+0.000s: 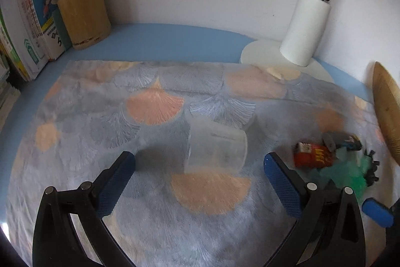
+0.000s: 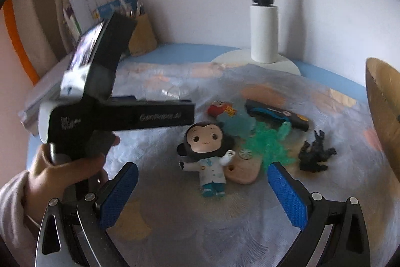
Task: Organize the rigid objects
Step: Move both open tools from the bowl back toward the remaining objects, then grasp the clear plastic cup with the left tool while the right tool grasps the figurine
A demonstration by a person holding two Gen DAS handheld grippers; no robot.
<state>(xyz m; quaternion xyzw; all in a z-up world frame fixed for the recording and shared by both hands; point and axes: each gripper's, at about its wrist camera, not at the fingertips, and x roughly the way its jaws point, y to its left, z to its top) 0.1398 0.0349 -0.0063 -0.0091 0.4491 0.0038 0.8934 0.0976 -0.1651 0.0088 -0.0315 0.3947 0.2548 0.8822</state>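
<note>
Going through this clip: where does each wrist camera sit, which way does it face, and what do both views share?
Left wrist: on the left gripper, facing the wall over a clear container lying on the cloth; own open fingers show.
Right wrist: on the right gripper, facing a doll; the left hand shows.
Shared: white lamp, red toy.

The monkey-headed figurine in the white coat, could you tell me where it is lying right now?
In the right wrist view the figurine lies centrally on the patterned cloth, between the open right gripper's fingers, beside the green plastic piece.
</note>
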